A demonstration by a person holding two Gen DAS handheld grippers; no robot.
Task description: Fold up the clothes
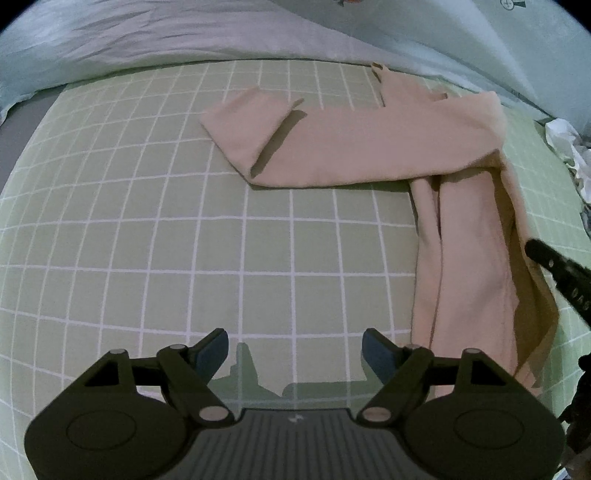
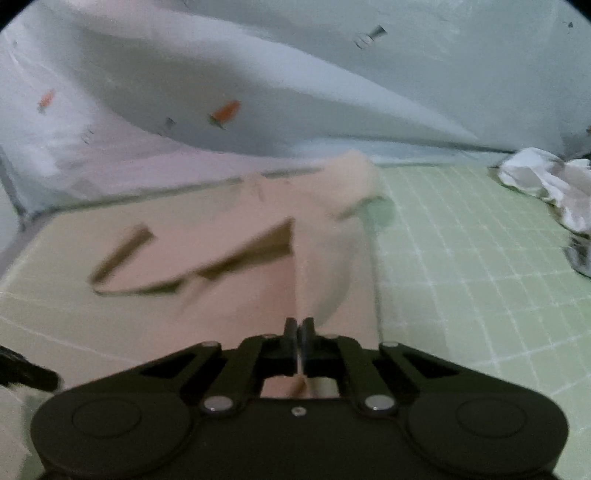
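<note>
Bed sheet [image 1: 147,240]: a green checked surface is seen, on which the garment is spread; pale bedding [image 1: 166,33] is heaped along the far edge.
Garment [image 1: 351,147]: a peach, long-sleeved piece is laid in an L, right of the left gripper and partly lifted off the sheet.
Long axis: one band is run across the sheet from the right to a turned-back end at the left [image 1: 243,125]; the second band [image 1: 465,266] is run from the bend toward the camera.
Right gripper [image 2: 297,326]: the jaws are pressed together on a thin edge of the garment [image 2: 258,236] (the view is blurred).
Left gripper [image 1: 295,350]: the jaws are held wide apart, with nothing between them.
Doing it well: the pinched edge should be carried low and taut, so the fold is laid square (a judgement).
</note>
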